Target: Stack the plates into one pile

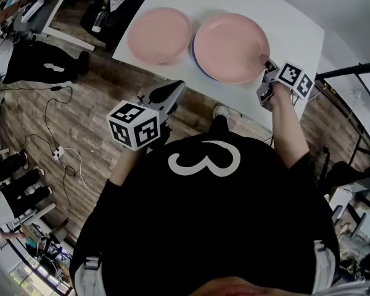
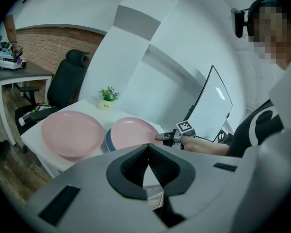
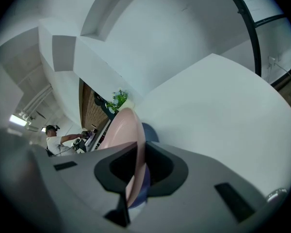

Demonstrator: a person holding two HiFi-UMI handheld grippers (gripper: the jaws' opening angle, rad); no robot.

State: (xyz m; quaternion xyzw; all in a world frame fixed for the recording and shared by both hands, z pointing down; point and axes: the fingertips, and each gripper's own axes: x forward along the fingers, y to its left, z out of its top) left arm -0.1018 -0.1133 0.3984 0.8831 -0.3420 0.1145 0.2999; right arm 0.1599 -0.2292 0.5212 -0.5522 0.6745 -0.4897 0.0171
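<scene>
Pictured at the table: my right gripper (image 3: 139, 144) is clamped on the near rim of a pink plate (image 1: 231, 47). The thin edge is pinched between its jaws, with no gap showing on either side. That pink plate lies flat on top of a blue plate (image 1: 195, 55), whose rim peeks out at the left. The pair rests on the white table (image 1: 296, 23), close to its front edge.

My left gripper (image 2: 146, 148) is clenched on nothing, its jaw tips meeting. It hangs clear of the table, above the wooden floor (image 1: 80, 97), with its marker cube turned up toward the head camera.

Just to the left of the stacked pair, the other pink plate (image 1: 159, 34) sits alone on the table. Its rim comes very near the blue plate's, though I cannot tell whether they touch.

Beyond the plates, a small potted plant (image 2: 106, 96) stands toward the table's far side. A black office chair (image 2: 70, 74) stands past the table's left end. Cables (image 1: 55, 113) trail across the floor to my left.
</scene>
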